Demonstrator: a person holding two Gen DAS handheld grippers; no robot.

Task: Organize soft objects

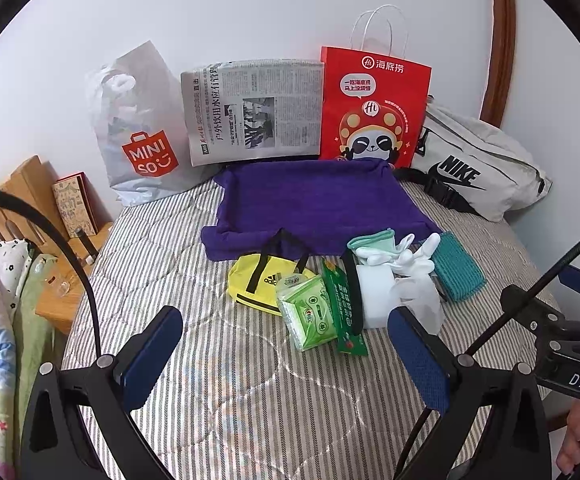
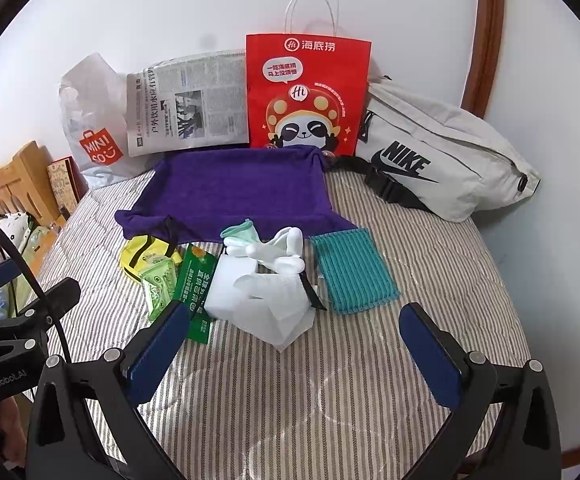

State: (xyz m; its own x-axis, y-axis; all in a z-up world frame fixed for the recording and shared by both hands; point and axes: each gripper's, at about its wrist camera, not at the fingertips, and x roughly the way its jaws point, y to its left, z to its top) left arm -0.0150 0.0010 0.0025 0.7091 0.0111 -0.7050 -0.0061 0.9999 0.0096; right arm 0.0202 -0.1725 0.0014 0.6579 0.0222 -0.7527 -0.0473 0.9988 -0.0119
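A pile of soft items lies mid-bed in front of a purple towel (image 1: pixel 313 200) (image 2: pixel 242 192): a yellow pouch (image 1: pixel 262 284) (image 2: pixel 142 252), a green tissue pack (image 1: pixel 309 316) (image 2: pixel 158 284), a dark green packet (image 1: pixel 343 304) (image 2: pixel 198 280), a white sponge block (image 1: pixel 375 296) (image 2: pixel 230 288), white-and-mint gloves (image 1: pixel 393 254) (image 2: pixel 266 248), a clear plastic bag (image 2: pixel 278 308) and a teal cloth (image 1: pixel 459 268) (image 2: pixel 351 270). My left gripper (image 1: pixel 286 354) is open and empty just short of the pile. My right gripper (image 2: pixel 295 346) is open and empty, also before it.
Against the wall stand a white Miniso bag (image 1: pixel 138 132) (image 2: pixel 90 128), a newspaper (image 1: pixel 254 112) (image 2: pixel 188 104), a red paper bag (image 1: pixel 371 108) (image 2: pixel 305 96) and a grey Nike bag (image 1: pixel 477 164) (image 2: pixel 441 148). A wooden nightstand (image 1: pixel 50 280) and bedding sit left.
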